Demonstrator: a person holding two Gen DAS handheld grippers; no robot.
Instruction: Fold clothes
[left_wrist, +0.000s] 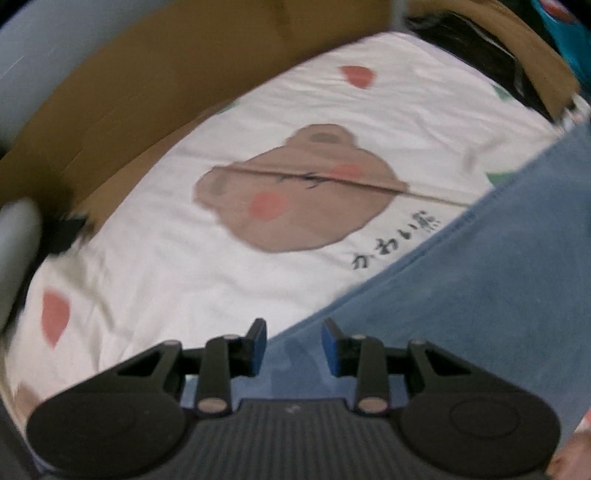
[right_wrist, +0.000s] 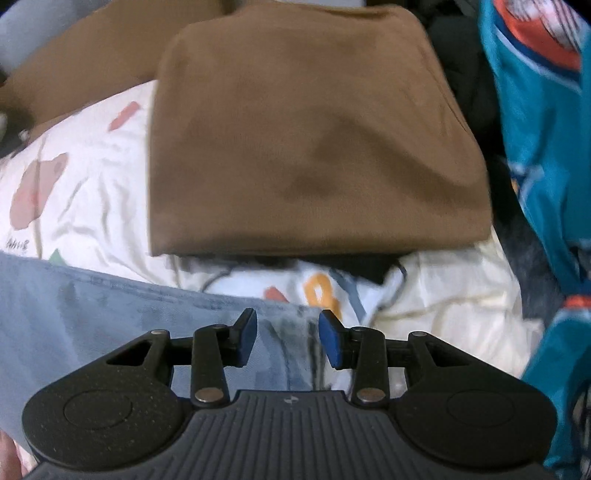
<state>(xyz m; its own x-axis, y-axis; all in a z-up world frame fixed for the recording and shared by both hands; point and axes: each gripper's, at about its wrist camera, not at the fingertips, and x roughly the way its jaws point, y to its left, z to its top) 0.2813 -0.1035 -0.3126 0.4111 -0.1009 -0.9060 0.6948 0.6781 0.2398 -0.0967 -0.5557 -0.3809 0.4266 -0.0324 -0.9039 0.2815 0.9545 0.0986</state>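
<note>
A light blue denim garment lies on a white bedsheet printed with a brown bear. In the left wrist view its edge runs diagonally under my left gripper, which is open, its blue pads apart and not pressing the cloth. In the right wrist view the same denim garment lies below my right gripper, also open, over the garment's faded end. Just beyond it on the white bedsheet sits a folded brown garment.
A teal printed garment is heaped at the right, with dark clothing behind it. A brown surface borders the sheet at the upper left. Part of a hand shows at the lower right corner.
</note>
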